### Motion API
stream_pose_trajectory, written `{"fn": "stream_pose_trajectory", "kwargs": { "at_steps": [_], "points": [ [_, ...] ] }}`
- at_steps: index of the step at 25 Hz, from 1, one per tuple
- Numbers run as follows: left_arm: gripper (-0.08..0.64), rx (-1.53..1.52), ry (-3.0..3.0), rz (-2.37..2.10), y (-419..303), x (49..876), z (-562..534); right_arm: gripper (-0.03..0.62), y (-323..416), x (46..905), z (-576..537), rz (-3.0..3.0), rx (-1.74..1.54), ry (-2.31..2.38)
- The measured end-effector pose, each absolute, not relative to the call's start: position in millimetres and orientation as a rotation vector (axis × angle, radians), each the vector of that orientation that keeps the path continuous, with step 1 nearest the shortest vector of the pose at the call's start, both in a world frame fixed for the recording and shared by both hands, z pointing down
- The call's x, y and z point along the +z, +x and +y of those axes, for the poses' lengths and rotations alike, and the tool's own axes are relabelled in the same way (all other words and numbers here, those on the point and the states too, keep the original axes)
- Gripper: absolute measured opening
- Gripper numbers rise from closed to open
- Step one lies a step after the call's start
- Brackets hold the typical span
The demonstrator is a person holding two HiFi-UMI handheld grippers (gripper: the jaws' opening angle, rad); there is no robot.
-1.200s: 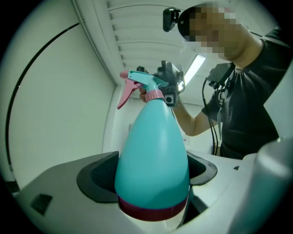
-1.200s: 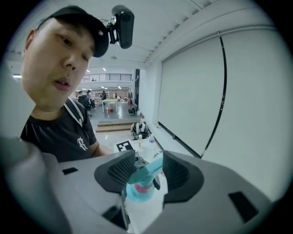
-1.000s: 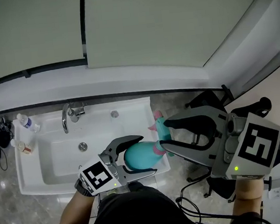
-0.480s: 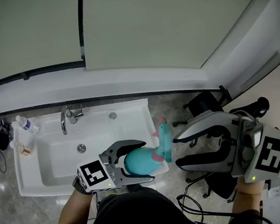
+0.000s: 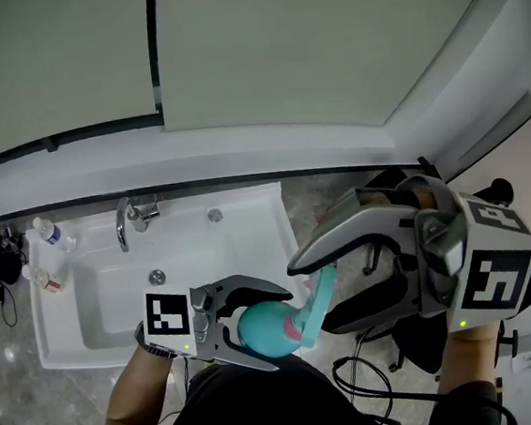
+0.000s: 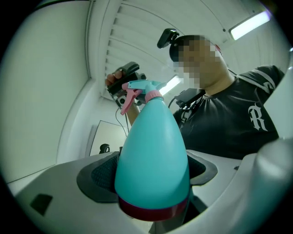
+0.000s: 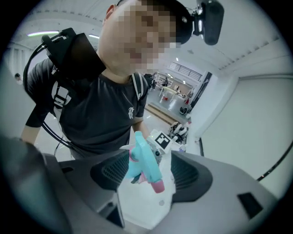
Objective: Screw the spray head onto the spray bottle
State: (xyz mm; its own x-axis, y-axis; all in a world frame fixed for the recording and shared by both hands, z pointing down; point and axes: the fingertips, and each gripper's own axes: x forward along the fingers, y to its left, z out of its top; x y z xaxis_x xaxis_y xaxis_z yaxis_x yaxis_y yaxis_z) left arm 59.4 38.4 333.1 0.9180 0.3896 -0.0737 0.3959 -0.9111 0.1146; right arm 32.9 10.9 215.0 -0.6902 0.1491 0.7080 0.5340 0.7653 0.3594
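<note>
A teal spray bottle (image 5: 262, 332) with a dark red base band lies on its side, and my left gripper (image 5: 263, 318) is shut on its body (image 6: 151, 155). Its teal and pink spray head (image 5: 316, 301) sits on the neck and points right. My right gripper (image 5: 312, 296) straddles that head (image 7: 144, 162). Its jaws have just been opening; the head sits between them with a gap to the right pad (image 7: 190, 176). In the left gripper view the head (image 6: 142, 87) shows at the far end of the bottle, in front of the right gripper.
A white sink (image 5: 67, 346) with a chrome faucet (image 5: 125, 222) lies below at the left, and small bottles (image 5: 49, 231) stand at its far left corner. A dark office chair (image 5: 390, 189) and floor cables (image 5: 358, 376) are at the right.
My left gripper has brought the bottle down the picture, off the sink's corner. The right gripper has rolled, come back over the spray head, and its jaws stand wider.
</note>
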Motion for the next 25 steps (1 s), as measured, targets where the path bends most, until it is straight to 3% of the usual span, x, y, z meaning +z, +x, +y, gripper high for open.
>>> {"fn": "stream_pose_trajectory", "kwargs": {
  "at_steps": [13,15,16,25],
  "points": [
    [0.417,-0.084,2.91,0.7,63,333,41,0.256,32,237,37,-2.217,-0.508,-0.813],
    [0.417,-0.081,2.912,0.702,66,333,40,0.16,34,239,36,-2.201,-0.5,-0.816],
    [0.417,-0.079,2.915,0.698,66,333,39,0.142,35,239,36,-2.194,-0.496,-0.813],
    [0.417,-0.135,2.946,0.504,66,336,18,0.135,34,248,17,-2.084,-0.51,-0.579]
  ]
}}
